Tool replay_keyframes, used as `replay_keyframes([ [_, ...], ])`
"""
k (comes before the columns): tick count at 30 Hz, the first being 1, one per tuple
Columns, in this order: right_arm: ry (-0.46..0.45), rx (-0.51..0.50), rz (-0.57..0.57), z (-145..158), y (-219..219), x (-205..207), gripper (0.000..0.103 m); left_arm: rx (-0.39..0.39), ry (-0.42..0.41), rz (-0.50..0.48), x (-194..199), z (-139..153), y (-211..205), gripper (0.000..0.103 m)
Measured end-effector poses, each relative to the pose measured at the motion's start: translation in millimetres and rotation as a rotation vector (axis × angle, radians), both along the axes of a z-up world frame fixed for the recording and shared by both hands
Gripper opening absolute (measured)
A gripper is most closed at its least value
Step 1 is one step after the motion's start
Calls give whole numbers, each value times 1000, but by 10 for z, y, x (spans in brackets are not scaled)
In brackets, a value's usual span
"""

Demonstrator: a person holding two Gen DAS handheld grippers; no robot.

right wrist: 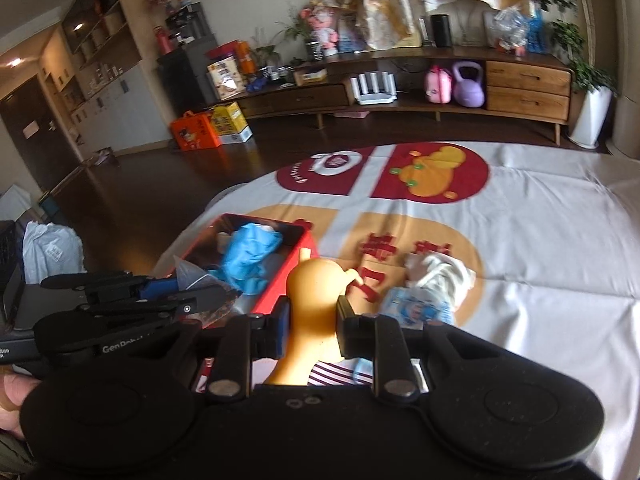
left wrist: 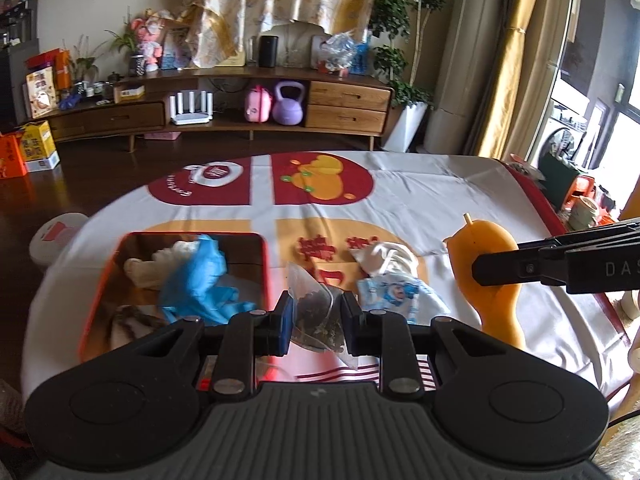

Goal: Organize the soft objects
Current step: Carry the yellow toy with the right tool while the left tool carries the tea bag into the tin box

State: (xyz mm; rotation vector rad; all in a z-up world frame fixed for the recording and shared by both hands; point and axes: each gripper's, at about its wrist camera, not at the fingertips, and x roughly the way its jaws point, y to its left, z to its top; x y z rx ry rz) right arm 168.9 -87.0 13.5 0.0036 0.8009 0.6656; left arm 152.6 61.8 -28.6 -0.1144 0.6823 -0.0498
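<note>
My left gripper (left wrist: 316,322) is shut on a clear tea bag (left wrist: 316,312) with dark leaves, held above the table just right of the red tin (left wrist: 264,264). Inside the tin lie a blue glove (left wrist: 200,280) and pale cloth pieces. My right gripper (right wrist: 312,326) is shut on a yellow rubber toy (right wrist: 314,304) with a long neck, lifted off the cloth. In the left wrist view that yellow toy (left wrist: 486,264) hangs at the right in the black fingers (left wrist: 516,270). A white cloth bundle (left wrist: 384,260) and a blue-and-white packet (left wrist: 396,294) lie on the tablecloth.
The round table wears a white cloth (left wrist: 460,184) with red and orange prints. A white stool (left wrist: 52,236) stands left of the table. Beyond is dark floor, a low wooden cabinet (left wrist: 348,100) and orange boxes (right wrist: 196,132).
</note>
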Motion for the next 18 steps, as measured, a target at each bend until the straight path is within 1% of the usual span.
replay_keyframes([
  [8,-21,-54,73,37,540,-58,22,24,2,51,-88,59,388,24],
  [14,-45,-105,106,40,895,-53,22,50,18,77,-98,63,644,25],
  [18,-58,-120,122,59,1079,-23,22,70,30,86,-101,56,784,25],
])
